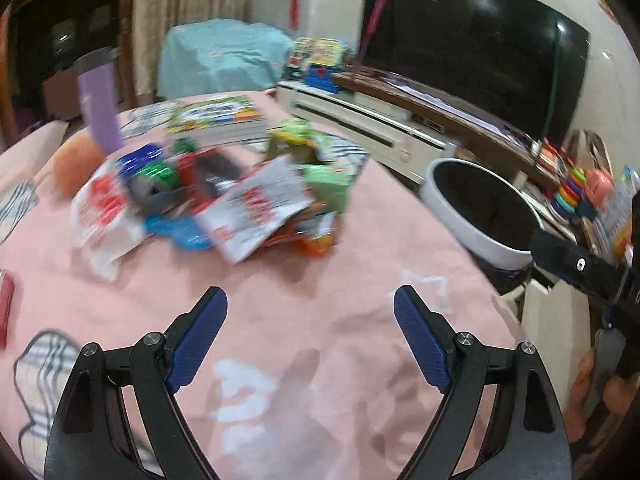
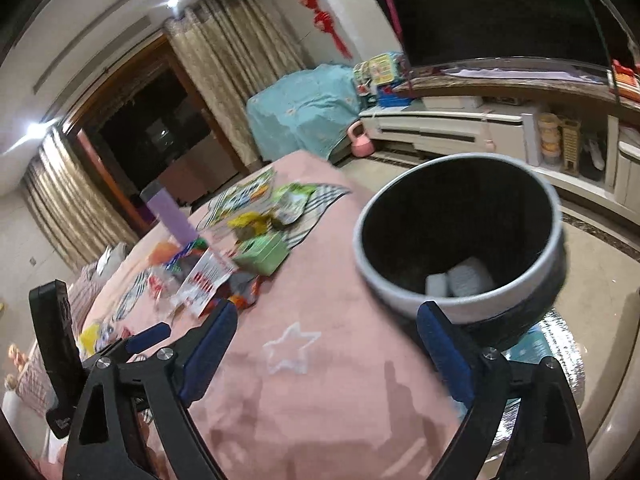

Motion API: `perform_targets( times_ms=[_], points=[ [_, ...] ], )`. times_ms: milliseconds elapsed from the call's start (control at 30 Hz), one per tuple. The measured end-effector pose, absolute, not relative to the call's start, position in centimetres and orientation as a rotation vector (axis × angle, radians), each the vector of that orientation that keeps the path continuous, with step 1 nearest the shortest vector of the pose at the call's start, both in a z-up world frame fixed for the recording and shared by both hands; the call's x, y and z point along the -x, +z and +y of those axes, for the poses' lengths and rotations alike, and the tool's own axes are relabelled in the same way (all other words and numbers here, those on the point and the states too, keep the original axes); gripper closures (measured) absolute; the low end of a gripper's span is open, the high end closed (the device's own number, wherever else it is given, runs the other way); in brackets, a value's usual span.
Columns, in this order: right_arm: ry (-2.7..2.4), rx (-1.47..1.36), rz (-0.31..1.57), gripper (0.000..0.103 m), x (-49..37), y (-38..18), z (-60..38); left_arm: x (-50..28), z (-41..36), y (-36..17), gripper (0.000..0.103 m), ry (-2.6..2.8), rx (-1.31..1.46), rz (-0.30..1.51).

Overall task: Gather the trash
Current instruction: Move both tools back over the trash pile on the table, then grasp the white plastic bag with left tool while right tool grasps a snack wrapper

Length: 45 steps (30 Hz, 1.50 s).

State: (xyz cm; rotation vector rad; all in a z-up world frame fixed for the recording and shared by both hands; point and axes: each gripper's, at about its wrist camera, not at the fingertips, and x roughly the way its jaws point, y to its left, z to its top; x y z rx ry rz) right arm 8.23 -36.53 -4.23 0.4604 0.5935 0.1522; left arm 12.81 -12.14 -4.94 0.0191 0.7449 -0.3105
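A blurred pile of snack wrappers [image 1: 248, 204] lies on the pink tablecloth [image 1: 280, 320], among them a white-and-red packet [image 1: 260, 208] and a green carton [image 1: 328, 188]. My left gripper [image 1: 310, 292] hangs open over bare cloth just short of the pile, with nothing between its fingers. A white bin with a black inside [image 2: 460, 312] stands off the table's right edge and holds a few white scraps [image 2: 464, 280]. My right gripper [image 2: 327, 306] is open and empty near the bin's rim, with the wrappers [image 2: 208, 280] to its left.
A purple tumbler [image 1: 100, 108], an orange fruit [image 1: 74, 164] and a stack of books [image 1: 220, 118] sit behind the pile. A TV [image 1: 480, 52] on a low white cabinet [image 1: 360, 120] stands beyond the bin [image 1: 460, 232]. A pink kettlebell [image 2: 360, 142] rests on the floor.
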Motion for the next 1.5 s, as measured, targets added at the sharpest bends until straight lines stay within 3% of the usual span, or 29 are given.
perform_targets(
  times_ms=[733, 1500],
  points=[
    [0.288, -0.287, 0.675, 0.01, -10.3, -5.3, -24.7, -12.4, -0.5, -6.0, 0.015, -0.128, 0.123, 0.77],
    [0.276, -0.41, 0.755, 0.012, -16.5, -7.2, -24.6, -22.2, 1.2, -6.9, 0.015, -0.052, 0.112, 0.822]
  ],
)
